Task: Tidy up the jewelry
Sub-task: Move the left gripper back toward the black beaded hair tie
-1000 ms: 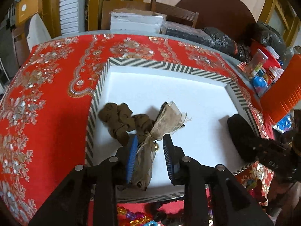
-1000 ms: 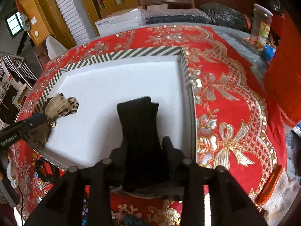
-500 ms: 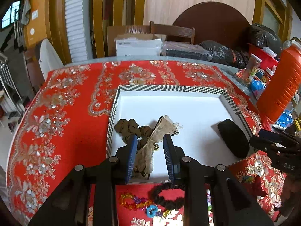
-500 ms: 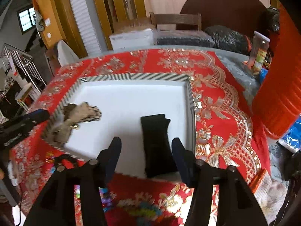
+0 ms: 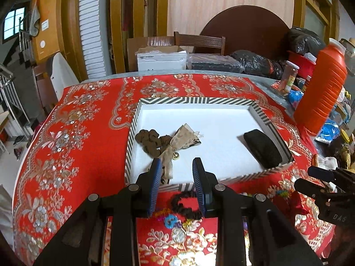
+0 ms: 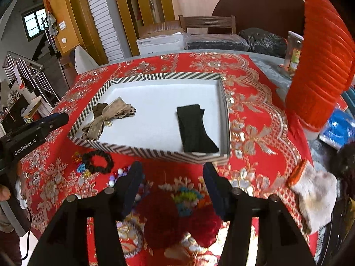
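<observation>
A striped tray [image 5: 195, 100] [image 6: 159, 75] lies on the red tablecloth. In it are a brown scrunchie [image 5: 150, 141], a beige bow with a bell [image 5: 177, 141] [image 6: 111, 115] and a black headband [image 5: 261, 147] [image 6: 193, 128]. My left gripper [image 5: 176, 177] hovers open over the tray's near rim, holding nothing. My right gripper [image 6: 173, 173] is drawn back in front of the tray, its jaws opening and empty. Below them on the cloth lie a black scrunchie [image 5: 186, 204] [image 6: 97, 161], a red scrunchie [image 6: 166, 217] and coloured beads [image 6: 186, 197].
A tall orange ribbed jug [image 5: 319, 93] [image 6: 321, 66] stands right of the tray, with a jar [image 5: 290, 75] behind it. A white glove with an orange cuff [image 6: 315, 190] lies at the near right. Boxes and a chair [image 5: 199, 42] line the table's far side.
Both grippers have pulled back and up from the tray. The right one let go of the black headband and opened. The left one drew away from the bow, which stays in the tray.
</observation>
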